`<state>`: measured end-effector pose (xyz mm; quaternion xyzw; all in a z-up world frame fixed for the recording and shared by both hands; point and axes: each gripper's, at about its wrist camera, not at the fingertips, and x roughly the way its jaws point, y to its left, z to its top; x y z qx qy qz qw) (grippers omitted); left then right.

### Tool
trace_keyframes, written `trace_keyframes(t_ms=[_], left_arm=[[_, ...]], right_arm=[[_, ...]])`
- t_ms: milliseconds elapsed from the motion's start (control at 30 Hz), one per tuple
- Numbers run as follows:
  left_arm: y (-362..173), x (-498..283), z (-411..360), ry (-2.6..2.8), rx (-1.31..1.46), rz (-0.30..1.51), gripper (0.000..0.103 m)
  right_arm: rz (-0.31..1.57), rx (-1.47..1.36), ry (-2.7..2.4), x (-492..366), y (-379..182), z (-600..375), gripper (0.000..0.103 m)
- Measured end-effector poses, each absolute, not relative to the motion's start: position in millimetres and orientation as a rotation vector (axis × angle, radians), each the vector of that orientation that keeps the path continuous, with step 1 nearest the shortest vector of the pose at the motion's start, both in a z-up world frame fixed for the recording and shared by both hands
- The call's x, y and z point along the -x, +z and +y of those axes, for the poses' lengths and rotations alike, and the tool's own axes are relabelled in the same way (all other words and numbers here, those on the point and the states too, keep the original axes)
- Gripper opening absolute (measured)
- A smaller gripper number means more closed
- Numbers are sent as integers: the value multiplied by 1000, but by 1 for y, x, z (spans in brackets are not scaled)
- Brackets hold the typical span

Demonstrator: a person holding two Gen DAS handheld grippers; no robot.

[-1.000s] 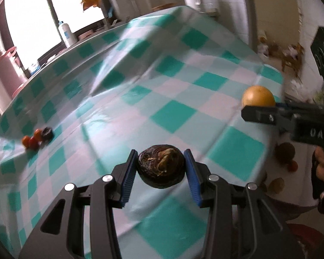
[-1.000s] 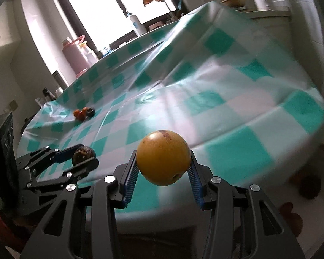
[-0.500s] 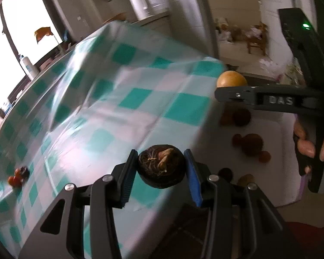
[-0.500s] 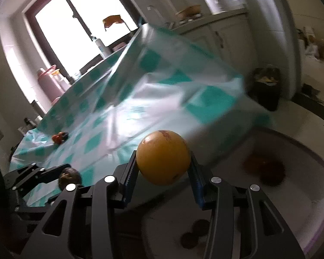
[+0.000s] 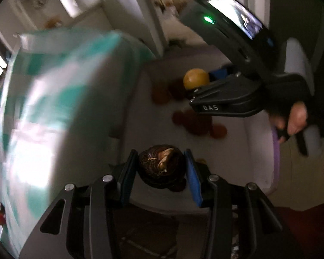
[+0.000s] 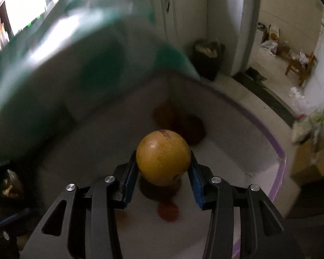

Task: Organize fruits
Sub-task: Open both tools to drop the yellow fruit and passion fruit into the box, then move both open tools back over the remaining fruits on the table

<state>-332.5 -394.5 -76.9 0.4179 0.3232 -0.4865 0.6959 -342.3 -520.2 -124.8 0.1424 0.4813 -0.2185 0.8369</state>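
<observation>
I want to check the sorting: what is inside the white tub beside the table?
Inside the white tub lie several blurred reddish-brown fruits. The held yellow fruit and dark brown fruit cover some of the bottom.

A tub [image 6: 278,151] sits below the table [image 6: 54,69] edge, to its right, with several small fruits [image 5: 196,125] lying inside. Both claws hang over the tub: the left claw [image 5: 162,168] clasps a fruit [image 5: 162,164], the right claw [image 6: 163,166], further right, another fruit [image 6: 163,157].

Tablecloth [image 5: 54,99] and fruits in tub [image 6: 179,125] are motion-blurred.
</observation>
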Motion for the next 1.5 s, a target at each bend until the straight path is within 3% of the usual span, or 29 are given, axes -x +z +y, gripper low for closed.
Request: trace_keyframes(t_ms=[267,633,767,867,1000,1300,1500], left_arm=[[-154,301,-420,-1031,-956,1016,44],[-172,289,-423,-985,-929,1042,44],[-168,294,-421,-1012,-931,1005,58],[-160,299,-418,-1040,-918,968,80],[-144,312,-411,-1059,-928,859,92],[-50,339,-370,-1108,-768,448,97],[16,286,-301,-912,-524,326,100]], right_arm=[[1143,-264,-414,340,-156,-514,44],[1235,-228,-472,334,-171,-522,45],[1237,-236,-479,333,-171,-523,47],[1227,-238,-486,335,-164,-518,62],[1230,-214,-492,333,-160,-516,72],[962,-211,-577,335,-77,-521,85],[714,-199,-437,314,-6,-480,87]])
